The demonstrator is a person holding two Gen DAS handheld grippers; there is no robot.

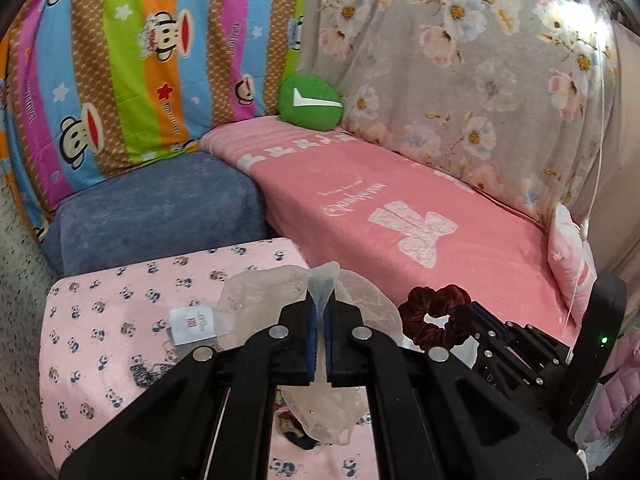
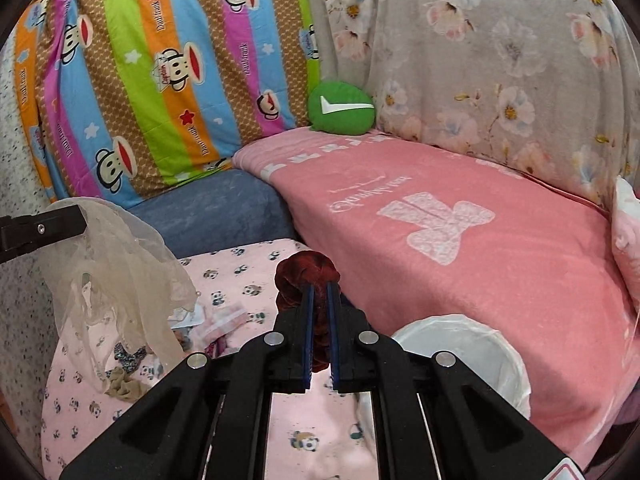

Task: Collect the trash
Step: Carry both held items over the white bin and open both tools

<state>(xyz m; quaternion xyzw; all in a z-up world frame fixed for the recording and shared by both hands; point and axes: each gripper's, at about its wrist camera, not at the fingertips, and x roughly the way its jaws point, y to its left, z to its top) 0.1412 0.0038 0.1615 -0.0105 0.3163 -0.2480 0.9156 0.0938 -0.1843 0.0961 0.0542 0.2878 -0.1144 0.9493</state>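
left wrist view: the left gripper (image 1: pixel 321 312) is clamped on a sheer, net-like cloth (image 1: pixel 360 304), lifted above a table with a pink panda cover (image 1: pixel 100 320). a white tag (image 1: pixel 192 325) and small dark scraps (image 1: pixel 146 374) lie loose on the cover. the right gripper (image 1: pixel 472 314) sits at right beside a dark red velvet scrunchie (image 1: pixel 430 312).

right wrist view: the right gripper (image 2: pixel 319 292) is closed on the scrunchie (image 2: pixel 306 270). a white lined bin (image 2: pixel 472 354) stands just below and right, against the pink bed (image 2: pixel 480 272). both pieces seem in mid-carry (my judgement); next likely calls for swinging right over the bin's rim and letting go. open room is narrow between table edge and bed. the cloth (image 2: pixel 120 256) hangs at left.
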